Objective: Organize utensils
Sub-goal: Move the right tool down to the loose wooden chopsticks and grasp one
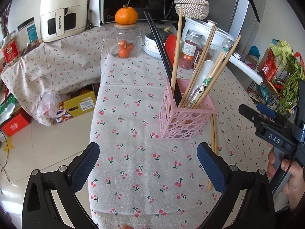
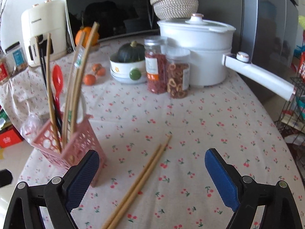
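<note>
Lower ends of the wooden chopsticks (image 2: pixel 137 183) past the frame's bottom edge, microwave (image 2: pixel 114 11) interior dark.

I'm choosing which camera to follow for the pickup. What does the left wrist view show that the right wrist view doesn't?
Only the left wrist view shows the right gripper from outside, held by a hand, and a yellow box on the floor. Only the right wrist view shows the dark squash whole in its bowl, and the loose chopsticks full length between the open jaws. Both show the pink holder with utensils, the white pot and the cherry tablecloth.
</note>
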The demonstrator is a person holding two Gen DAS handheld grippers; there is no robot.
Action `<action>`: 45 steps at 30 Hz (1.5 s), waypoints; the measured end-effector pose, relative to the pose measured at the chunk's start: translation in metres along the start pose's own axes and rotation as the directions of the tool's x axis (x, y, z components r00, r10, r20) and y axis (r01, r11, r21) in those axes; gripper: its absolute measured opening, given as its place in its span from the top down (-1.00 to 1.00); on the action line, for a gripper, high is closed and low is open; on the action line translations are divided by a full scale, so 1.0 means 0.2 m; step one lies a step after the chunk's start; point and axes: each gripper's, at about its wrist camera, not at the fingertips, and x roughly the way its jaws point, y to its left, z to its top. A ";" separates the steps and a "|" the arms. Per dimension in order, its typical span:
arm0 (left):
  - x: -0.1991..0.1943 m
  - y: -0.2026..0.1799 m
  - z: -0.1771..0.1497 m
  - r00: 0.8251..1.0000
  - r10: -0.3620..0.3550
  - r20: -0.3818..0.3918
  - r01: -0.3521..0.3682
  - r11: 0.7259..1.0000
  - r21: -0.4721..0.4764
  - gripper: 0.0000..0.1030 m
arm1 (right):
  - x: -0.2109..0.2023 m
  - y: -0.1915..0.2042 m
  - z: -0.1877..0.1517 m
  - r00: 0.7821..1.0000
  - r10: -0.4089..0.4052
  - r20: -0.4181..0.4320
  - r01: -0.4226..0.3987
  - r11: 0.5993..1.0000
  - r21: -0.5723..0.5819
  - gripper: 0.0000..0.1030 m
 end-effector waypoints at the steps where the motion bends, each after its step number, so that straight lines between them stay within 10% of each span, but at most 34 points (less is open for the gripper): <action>1: 0.01 0.00 0.00 1.000 -0.004 0.002 0.004 1.000 -0.006 -1.00 | 0.04 -0.02 -0.02 1.000 -0.008 -0.026 0.008 1.000 0.000 -0.81; 25: 0.09 -0.12 -0.04 1.000 -0.017 -0.016 0.018 0.999 0.047 -1.00 | 0.53 -0.13 -0.11 0.951 -0.100 -0.294 0.102 0.995 -0.008 -0.82; 32: 0.09 -0.23 -0.06 0.999 -0.016 -0.051 0.023 0.990 0.137 -1.00 | 0.50 -0.14 -0.07 0.943 -0.069 -0.326 0.072 0.997 -0.004 0.51; 45: 0.19 -0.69 -0.12 0.978 -0.049 -0.204 0.116 0.937 0.329 -1.00 | 0.31 -0.44 -0.13 0.891 -0.002 -0.454 0.080 0.985 0.152 0.91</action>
